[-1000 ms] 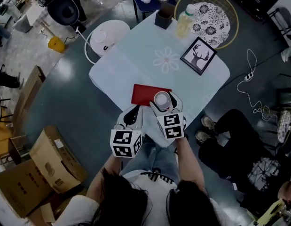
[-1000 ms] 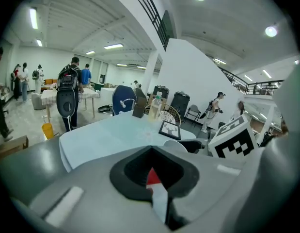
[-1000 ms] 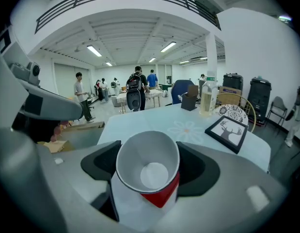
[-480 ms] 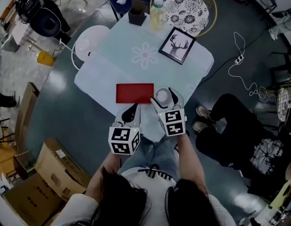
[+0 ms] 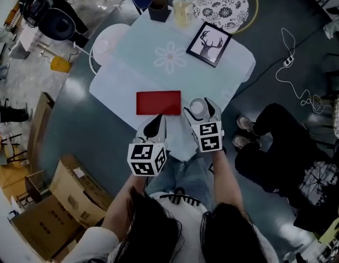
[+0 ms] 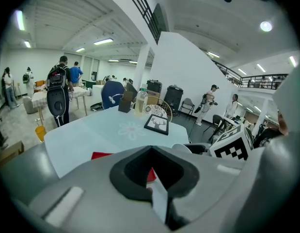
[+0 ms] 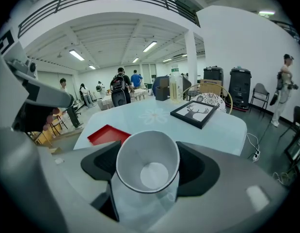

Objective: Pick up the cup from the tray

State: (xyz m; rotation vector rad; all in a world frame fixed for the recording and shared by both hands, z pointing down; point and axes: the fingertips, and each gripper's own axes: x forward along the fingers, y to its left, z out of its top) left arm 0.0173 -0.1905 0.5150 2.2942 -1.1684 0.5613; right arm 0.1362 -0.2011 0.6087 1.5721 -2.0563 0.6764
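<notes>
I hold the left gripper (image 5: 157,121) over the near corner of the table (image 5: 158,64), the corner that points towards me. It sits just in front of the tray's near long side. Its jaws are pressed together with nothing between them, so it takes no part in the grip. The red tray (image 5: 158,102) lies flat a little in from that corner, and its floor shows bare, with no cup on it. To its right, the right gripper (image 5: 197,109) has its jaws spread wide and clamped on the white cup (image 7: 149,169), with one dark pad against each side of the wall just below the rim. The cup stands upright, mouth up, and looks empty. It is off the tray, just beside the tray's right end, on the side of the table edge that runs away to my right. I cannot tell from any view whether its base hangs free or touches the cloth. I judge the grasp to be made and the cup clear of the tray, so the step in hand is the lift and carry-away. The next move calls for even pad pressure, because the thin wall may buckle under a harder squeeze. The cup must stay upright, the path must stay clear of the tray's raised rim, and the left gripper must stay aside.
</notes>
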